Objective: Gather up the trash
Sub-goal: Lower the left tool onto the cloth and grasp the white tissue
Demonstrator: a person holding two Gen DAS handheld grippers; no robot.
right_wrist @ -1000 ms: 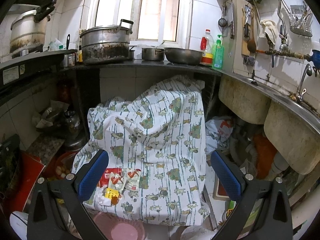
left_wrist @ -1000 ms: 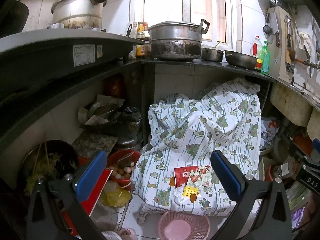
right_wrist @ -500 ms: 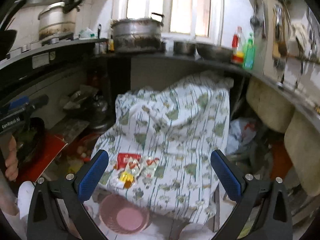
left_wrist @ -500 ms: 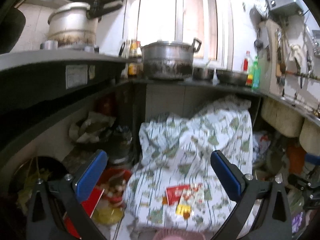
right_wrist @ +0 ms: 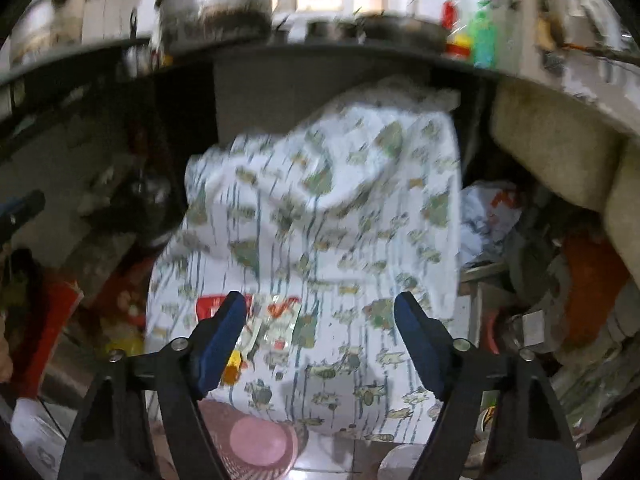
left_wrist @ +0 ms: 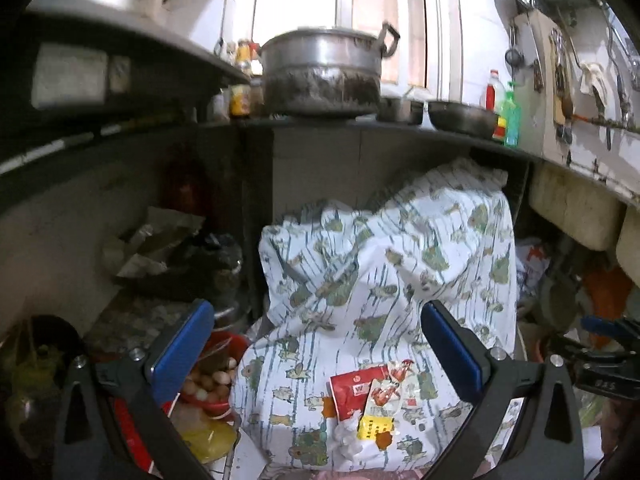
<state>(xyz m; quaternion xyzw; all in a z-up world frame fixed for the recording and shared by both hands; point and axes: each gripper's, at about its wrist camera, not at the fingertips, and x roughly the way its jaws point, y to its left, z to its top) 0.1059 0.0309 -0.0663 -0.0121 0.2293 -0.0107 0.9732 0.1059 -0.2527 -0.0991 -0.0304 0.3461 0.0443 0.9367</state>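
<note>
Wrappers (right_wrist: 256, 320) lie on the patterned cloth (right_wrist: 340, 208), lower left of frame, just ahead of the right gripper (right_wrist: 320, 336)'s left fingertip. Its jaws have just been closing, partly open, nothing between. Left gripper (left_wrist: 316, 344) wide, empty, wrappers low between its fingers.

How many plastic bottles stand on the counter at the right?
2: a red-capped bottle and a green bottle beside it, near the dark pan. Others may be hidden.

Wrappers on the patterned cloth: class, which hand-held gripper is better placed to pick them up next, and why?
Probably the right hand-held gripper: its jaws have just been narrowing, nothing between them, beside the wrappers. The left hand-held gripper stands wide.
</note>
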